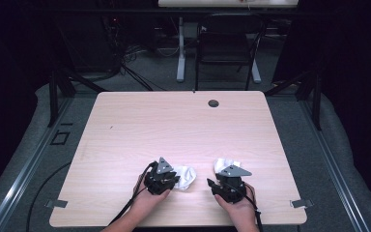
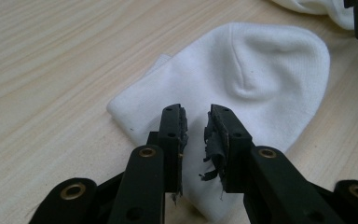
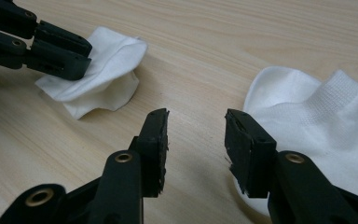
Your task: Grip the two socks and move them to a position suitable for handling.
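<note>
While both grippers sit low at the near edge of the light wooden table (image 1: pixel 125 125), 2 white socks lie between and just ahead of them, and the work in hand looks like gathering the pair.

In the left gripper view, the left gripper (image 2: pixel 196 126) hovers over the left sock (image 2: pixel 251 88), its jaws parted by a narrow gap with the cloth directly under and ahead of the tips. They hold nothing that I can make out, and the torn rubber pads (image 2: pixel 214 144) hang loose over the fabric. This sock lies flat, rounded end farthest from the jaws, and a straight edge off to their left.

In the right gripper view, the right gripper (image 3: pixel 196 135) stands wide, with bare wood between the jaws. The right sock (image 3: pixel 326 116) lies beside and partly beneath the right-hand jaw, its ribbed cuff farther out on that side. Ahead and to the left, the other gripper rests on the left sock's folded edge.

My judgement is that this is the approach step, before either grasp. Next, the left gripper needs to drop and pinch the cloth below it, while the right must shift sideways toward its sock, so that both jaws straddle an edge before closing.
</note>
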Available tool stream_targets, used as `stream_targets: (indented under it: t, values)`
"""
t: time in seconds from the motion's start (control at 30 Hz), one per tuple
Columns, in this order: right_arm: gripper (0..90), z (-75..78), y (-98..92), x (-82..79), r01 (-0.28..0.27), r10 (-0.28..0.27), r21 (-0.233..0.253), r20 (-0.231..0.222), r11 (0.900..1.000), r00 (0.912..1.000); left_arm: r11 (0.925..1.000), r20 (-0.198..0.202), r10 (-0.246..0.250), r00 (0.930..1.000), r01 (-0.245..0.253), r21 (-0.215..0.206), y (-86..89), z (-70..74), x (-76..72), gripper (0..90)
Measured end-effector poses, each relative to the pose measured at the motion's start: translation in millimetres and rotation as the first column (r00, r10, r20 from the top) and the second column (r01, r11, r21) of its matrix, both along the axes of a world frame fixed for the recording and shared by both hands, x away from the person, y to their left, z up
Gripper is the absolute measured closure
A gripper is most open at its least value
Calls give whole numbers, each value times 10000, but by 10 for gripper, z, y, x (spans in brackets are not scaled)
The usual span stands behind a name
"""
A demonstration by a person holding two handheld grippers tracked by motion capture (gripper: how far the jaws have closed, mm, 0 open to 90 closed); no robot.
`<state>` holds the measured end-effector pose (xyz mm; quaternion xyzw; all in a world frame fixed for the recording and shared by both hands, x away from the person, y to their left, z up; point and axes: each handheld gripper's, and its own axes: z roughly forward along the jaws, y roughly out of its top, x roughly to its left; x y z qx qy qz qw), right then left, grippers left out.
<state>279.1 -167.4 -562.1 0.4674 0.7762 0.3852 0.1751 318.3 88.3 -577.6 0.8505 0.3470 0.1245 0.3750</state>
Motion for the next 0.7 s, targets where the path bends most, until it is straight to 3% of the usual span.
stream_targets:
  t: [0.27,0.63,0.7]
  values:
    - [594,3,-7,-2,66,-66,123,4,9999,10000,9993,283,-377,9989,377,6,-1,-27,-113,750]
    - [592,5,-23,-6,79,-78,190,-9,9998,10000,9985,74,-549,9985,549,-51,57,3,-268,726]
    - [592,6,-26,-6,86,-86,187,0,9998,10000,9982,8,-513,9987,513,-302,42,67,-270,705]
